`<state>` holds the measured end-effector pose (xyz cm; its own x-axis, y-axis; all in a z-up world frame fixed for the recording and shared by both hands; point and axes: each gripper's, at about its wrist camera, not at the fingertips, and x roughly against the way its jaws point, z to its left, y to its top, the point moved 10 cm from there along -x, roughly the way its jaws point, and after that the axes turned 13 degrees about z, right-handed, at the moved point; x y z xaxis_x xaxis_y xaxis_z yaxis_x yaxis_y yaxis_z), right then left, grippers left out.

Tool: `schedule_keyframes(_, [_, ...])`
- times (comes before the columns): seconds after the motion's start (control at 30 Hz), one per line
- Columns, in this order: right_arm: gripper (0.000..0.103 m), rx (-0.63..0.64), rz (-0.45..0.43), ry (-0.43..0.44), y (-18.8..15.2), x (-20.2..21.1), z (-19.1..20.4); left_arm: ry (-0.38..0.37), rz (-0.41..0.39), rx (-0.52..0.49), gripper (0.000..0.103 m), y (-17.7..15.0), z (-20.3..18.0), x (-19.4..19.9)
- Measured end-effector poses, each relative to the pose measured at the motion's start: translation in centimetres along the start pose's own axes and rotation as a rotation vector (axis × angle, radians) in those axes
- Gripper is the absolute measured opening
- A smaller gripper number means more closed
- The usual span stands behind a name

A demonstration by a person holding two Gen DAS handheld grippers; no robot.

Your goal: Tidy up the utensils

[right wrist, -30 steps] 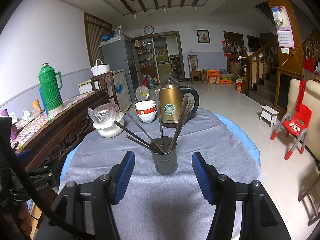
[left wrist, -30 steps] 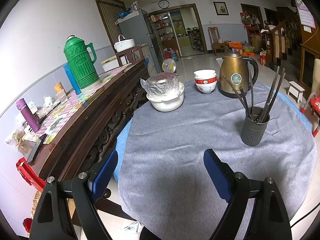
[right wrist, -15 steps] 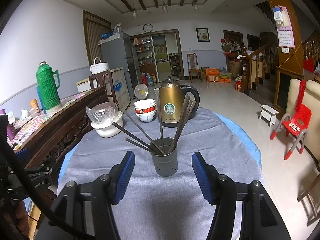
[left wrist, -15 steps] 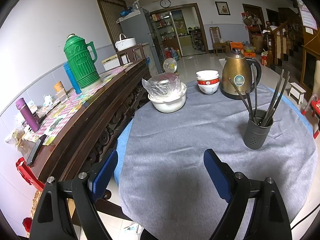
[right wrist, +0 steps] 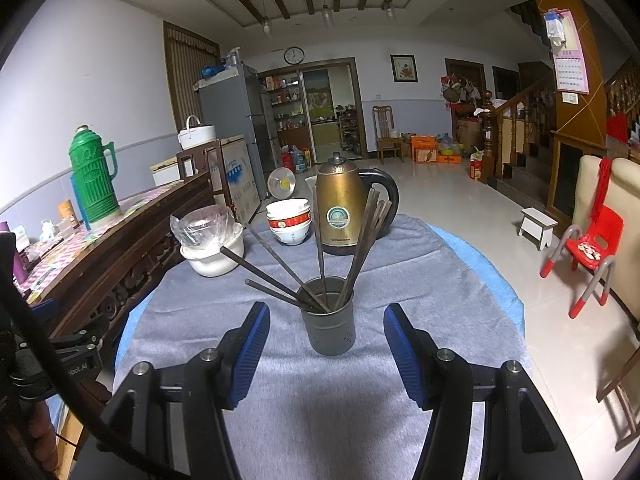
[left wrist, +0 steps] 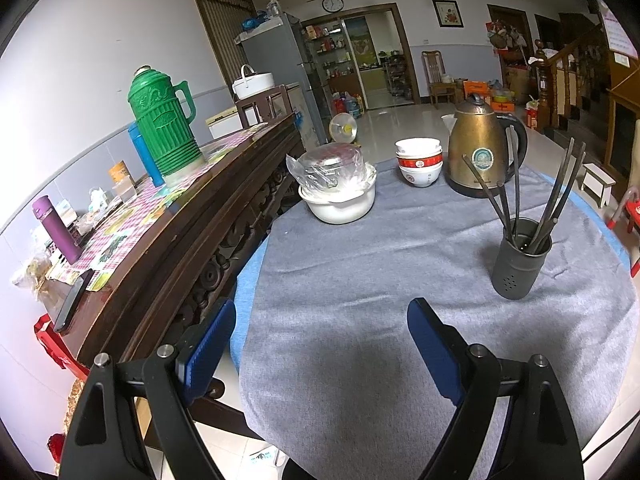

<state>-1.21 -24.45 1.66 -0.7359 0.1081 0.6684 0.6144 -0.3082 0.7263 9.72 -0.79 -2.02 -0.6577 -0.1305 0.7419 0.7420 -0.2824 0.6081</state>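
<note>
A dark grey perforated utensil holder (right wrist: 329,326) stands upright on the grey table cloth (right wrist: 312,408) and holds several dark chopsticks (right wrist: 362,244) fanned out. My right gripper (right wrist: 326,326) is open and empty, its blue pads (right wrist: 402,354) either side of the holder's near face, apart from it. In the left wrist view the holder (left wrist: 520,265) stands at the right, with chopsticks (left wrist: 560,192) in it. My left gripper (left wrist: 322,326) is open and empty above the near left of the cloth (left wrist: 360,280).
A gold kettle (right wrist: 345,208), stacked red and white bowls (right wrist: 289,220) and a plastic-covered white pot (right wrist: 212,246) stand at the back of the table. A dark wooden sideboard (left wrist: 176,216) with a green thermos (left wrist: 164,120) runs along the left. A red child's chair (right wrist: 586,250) is right.
Both views have shifted slightly; the holder sits a little lower and nearer in each view. Both grippers stay open and empty.
</note>
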Motion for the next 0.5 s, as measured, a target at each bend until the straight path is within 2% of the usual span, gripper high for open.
schedule_keyframes(0.5, [0.063, -0.006, 0.003, 0.014, 0.56, -0.50, -0.19, 0.028, 0.003, -0.016, 0.088, 0.11, -0.95, 0.48])
